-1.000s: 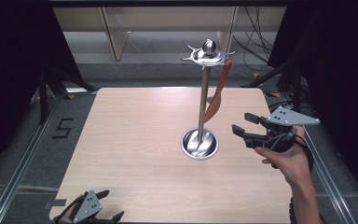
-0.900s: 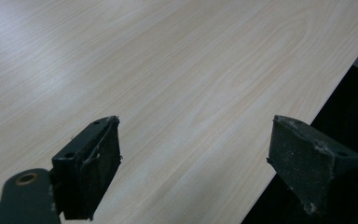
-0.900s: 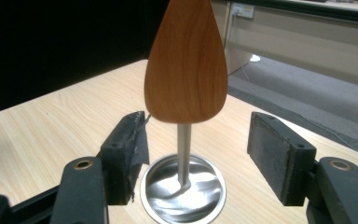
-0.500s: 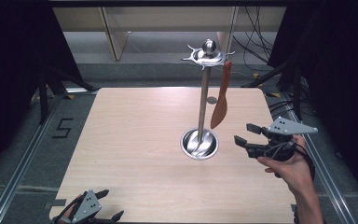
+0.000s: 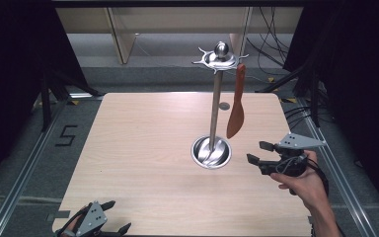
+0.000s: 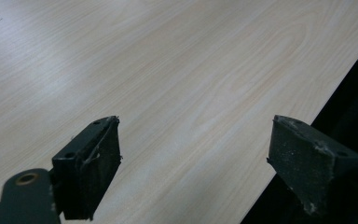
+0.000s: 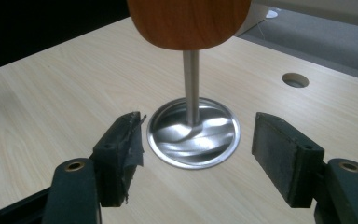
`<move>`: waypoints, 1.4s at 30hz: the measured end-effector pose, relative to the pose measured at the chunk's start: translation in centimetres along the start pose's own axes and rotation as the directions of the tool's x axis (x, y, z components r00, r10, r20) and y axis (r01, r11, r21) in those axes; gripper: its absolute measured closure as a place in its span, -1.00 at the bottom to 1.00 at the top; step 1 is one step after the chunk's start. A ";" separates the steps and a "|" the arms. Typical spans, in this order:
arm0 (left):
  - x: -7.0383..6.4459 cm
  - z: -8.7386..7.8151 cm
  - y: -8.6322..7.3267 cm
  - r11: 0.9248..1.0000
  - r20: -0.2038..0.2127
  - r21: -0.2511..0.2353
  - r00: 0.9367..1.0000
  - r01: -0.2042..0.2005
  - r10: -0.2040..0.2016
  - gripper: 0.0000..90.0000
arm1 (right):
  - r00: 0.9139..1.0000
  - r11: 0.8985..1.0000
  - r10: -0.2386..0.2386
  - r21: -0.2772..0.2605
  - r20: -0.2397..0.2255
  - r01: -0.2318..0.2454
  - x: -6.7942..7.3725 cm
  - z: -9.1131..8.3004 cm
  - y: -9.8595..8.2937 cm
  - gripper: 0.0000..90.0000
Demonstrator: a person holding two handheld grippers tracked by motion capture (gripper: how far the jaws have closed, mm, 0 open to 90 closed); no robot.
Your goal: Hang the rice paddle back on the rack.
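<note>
Right gripper hovers spread beside the steel rack; its own view shows the wooden spatula blade close above. Left gripper spread over table edge.

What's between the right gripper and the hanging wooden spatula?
Nothing: in the high view, bare table separates the open right gripper from the wooden spatula.

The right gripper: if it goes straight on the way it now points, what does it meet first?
Probably the stand's metal base dish, straight ahead of the open right gripper; the wooden spatula hangs higher.
</note>
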State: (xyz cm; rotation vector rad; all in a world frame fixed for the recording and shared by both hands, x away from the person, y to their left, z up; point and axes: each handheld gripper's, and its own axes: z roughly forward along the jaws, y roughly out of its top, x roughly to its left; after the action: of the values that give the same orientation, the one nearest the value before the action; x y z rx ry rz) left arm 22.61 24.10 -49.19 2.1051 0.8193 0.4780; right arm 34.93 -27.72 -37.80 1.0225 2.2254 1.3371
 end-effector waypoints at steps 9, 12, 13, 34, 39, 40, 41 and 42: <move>-0.1 0.0 -0.1 1.000 -0.005 -0.009 1.000 0.002 -0.002 -0.64 | 1.000 1.000 -0.001 0.000 -0.003 0.001 -0.4 0.5 -0.7 -0.27; 0.1 -0.1 -0.1 1.000 -0.005 0.010 1.000 -0.015 0.015 -0.64 | 1.000 1.000 0.004 0.004 -0.003 -0.004 -0.8 0.5 -0.9 -0.27; 0.1 -0.1 -0.1 1.000 -0.002 0.011 1.000 -0.017 0.017 -0.64 | 1.000 1.000 0.024 0.008 0.000 -0.024 -0.7 0.5 -1.0 -0.27; 0.4 -0.1 -0.1 0.998 -0.012 0.002 0.998 -0.069 0.069 -0.64 | 1.000 0.997 -0.006 0.076 0.014 0.005 -0.6 1.5 -3.1 -0.29; 0.4 0.0 -0.1 0.997 -0.007 0.003 0.997 -0.078 0.078 -0.64 | 1.000 0.996 0.016 0.084 0.009 -0.016 -0.2 1.6 -3.5 -0.29; 0.5 0.0 0.0 0.997 -0.005 0.005 0.997 -0.077 0.077 -0.64 | 1.000 0.995 0.020 0.099 0.004 -0.021 -0.1 1.4 -3.5 -0.29; 0.4 0.0 -0.1 0.998 -0.005 0.001 0.998 -0.062 0.062 -0.64 | 1.000 0.995 0.017 0.097 0.007 -0.017 -0.1 1.5 -3.6 -0.29; 0.4 0.0 -0.1 0.997 0.000 0.006 0.997 -0.071 0.071 -0.64 | 1.000 0.995 0.003 0.100 0.006 -0.003 -0.2 1.6 -3.8 -0.29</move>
State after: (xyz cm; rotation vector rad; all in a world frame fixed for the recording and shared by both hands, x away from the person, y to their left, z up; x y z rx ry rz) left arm 22.86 24.44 -49.19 2.1455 0.7493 0.5139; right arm 34.52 -28.02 -41.84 1.0634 2.3073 1.2327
